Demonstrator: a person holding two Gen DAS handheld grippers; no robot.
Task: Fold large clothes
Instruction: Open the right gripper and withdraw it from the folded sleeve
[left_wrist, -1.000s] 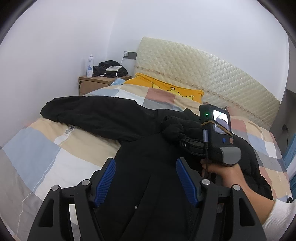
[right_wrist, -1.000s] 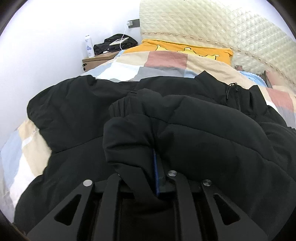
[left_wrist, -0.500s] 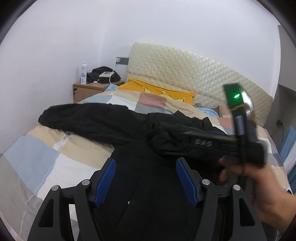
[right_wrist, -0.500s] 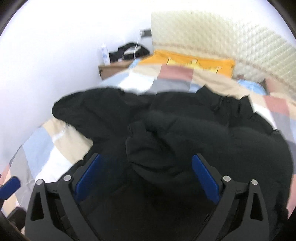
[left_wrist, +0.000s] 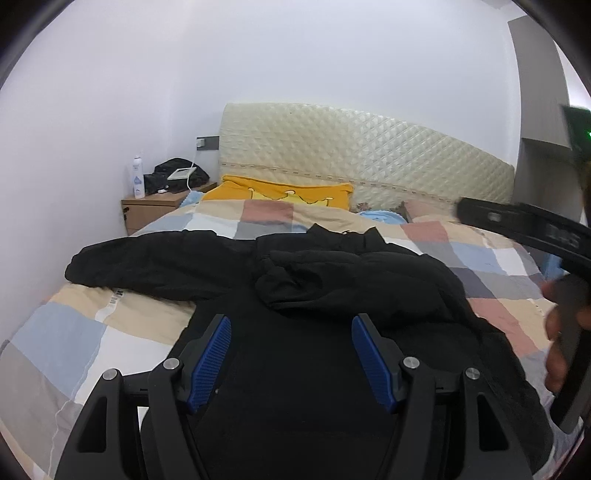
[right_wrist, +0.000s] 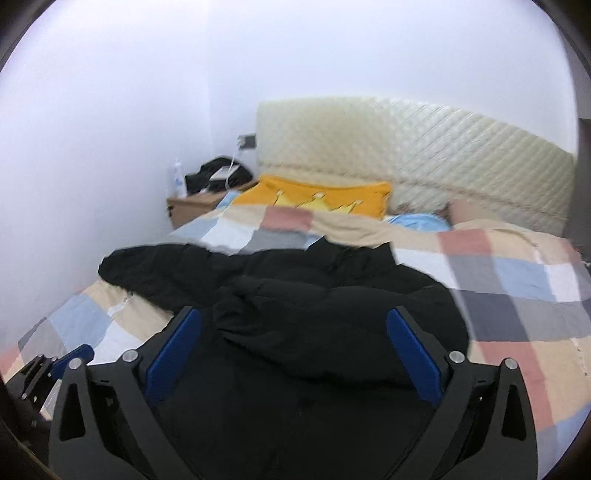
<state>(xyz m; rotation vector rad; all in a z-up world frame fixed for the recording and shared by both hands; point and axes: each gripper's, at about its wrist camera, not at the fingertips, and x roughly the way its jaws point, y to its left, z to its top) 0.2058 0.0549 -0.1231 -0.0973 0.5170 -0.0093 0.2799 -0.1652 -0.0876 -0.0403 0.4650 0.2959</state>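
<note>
Black jacket (left_wrist: 332, 302) on bed (left_wrist: 74, 332): one sleeve folded in, other spread. Right gripper (right_wrist: 291, 354) just opened wide, empty; left gripper (left_wrist: 291, 354) partly open, empty.

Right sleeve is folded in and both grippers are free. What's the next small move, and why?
Probably take the left gripper to the left sleeve. That sleeve lies stretched out over the quilt, while the other rests on the black jacket. The right gripper has just opened, holding nothing.
</note>
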